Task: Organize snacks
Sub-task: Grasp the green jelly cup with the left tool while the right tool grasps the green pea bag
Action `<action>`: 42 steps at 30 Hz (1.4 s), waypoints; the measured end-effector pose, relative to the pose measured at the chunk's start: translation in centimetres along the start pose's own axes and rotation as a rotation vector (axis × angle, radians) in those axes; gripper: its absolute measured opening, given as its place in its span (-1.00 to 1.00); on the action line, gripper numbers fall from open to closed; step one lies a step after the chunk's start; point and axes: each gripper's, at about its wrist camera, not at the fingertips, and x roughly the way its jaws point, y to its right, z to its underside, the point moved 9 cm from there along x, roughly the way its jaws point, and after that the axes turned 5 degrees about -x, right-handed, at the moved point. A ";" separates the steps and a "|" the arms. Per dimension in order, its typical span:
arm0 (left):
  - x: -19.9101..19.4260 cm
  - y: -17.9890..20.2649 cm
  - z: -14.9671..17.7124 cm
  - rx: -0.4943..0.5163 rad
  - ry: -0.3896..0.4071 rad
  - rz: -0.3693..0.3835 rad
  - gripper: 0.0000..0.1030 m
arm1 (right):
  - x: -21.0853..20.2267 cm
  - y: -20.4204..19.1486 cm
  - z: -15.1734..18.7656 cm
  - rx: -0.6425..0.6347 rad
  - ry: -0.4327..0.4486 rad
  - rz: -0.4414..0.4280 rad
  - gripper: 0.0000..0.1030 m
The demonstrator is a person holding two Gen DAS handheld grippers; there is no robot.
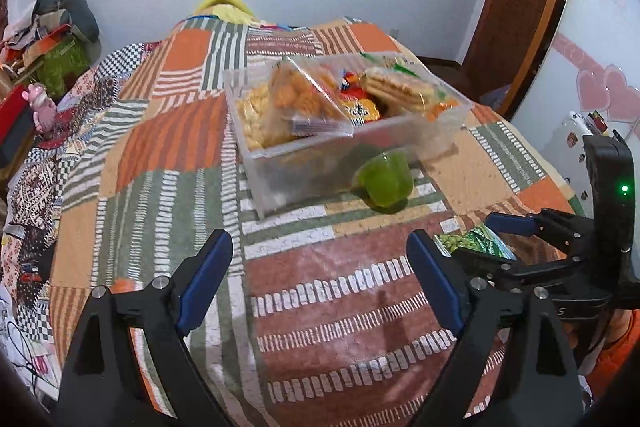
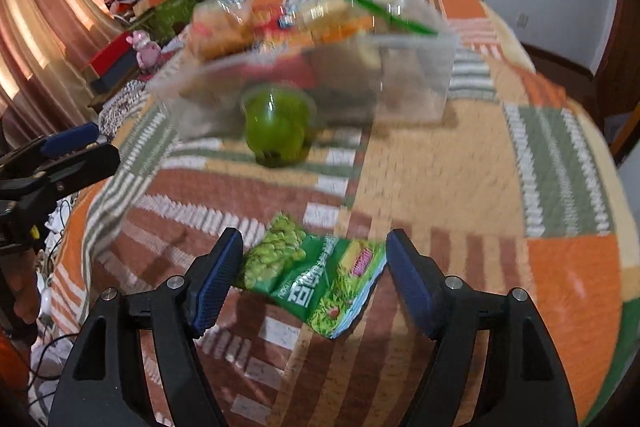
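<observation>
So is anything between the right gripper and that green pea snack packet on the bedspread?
Nothing visible. The green snack packet lies flat on the bedspread directly between the open fingers of the right gripper. The green jelly cup and the clear snack box sit well beyond it.

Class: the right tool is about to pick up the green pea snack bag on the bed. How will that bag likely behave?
The green pea snack bag looks like thin, glossy film, so probably floppy and somewhat slippery. It seems light for its size. Held by one edge in the open right tool, it would likely sag.
</observation>
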 end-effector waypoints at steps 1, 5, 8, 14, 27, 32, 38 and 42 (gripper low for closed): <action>0.3 0.2 0.2 0.001 -0.007 0.003 0.74 | 0.0 0.0 0.1 0.007 0.000 -0.003 0.35; 1.3 0.7 0.6 0.010 -0.024 0.006 0.74 | 0.0 0.5 0.6 0.001 -0.006 0.010 -0.14; 2.2 1.2 0.6 0.010 -0.033 0.012 0.74 | -0.4 0.8 0.8 0.000 0.010 0.007 -0.24; 4.1 2.6 -0.2 0.014 -0.038 0.022 0.74 | -1.1 2.0 0.5 0.031 0.040 -0.014 -0.55; 10.6 5.9 -2.4 0.032 -0.101 0.040 0.53 | -2.6 4.6 -1.4 0.057 0.114 0.034 -0.55; 12.0 6.2 -2.1 0.014 -0.153 0.068 0.26 | -2.8 4.8 -1.9 0.061 0.129 0.029 -0.55; 12.2 6.2 -1.9 -0.005 -0.160 0.092 -0.06 | -3.0 5.0 -2.3 0.063 0.140 0.023 -0.55; 11.1 6.4 -1.6 0.011 -0.136 0.105 -0.13 | -3.4 5.2 -2.6 0.063 0.150 0.021 -0.55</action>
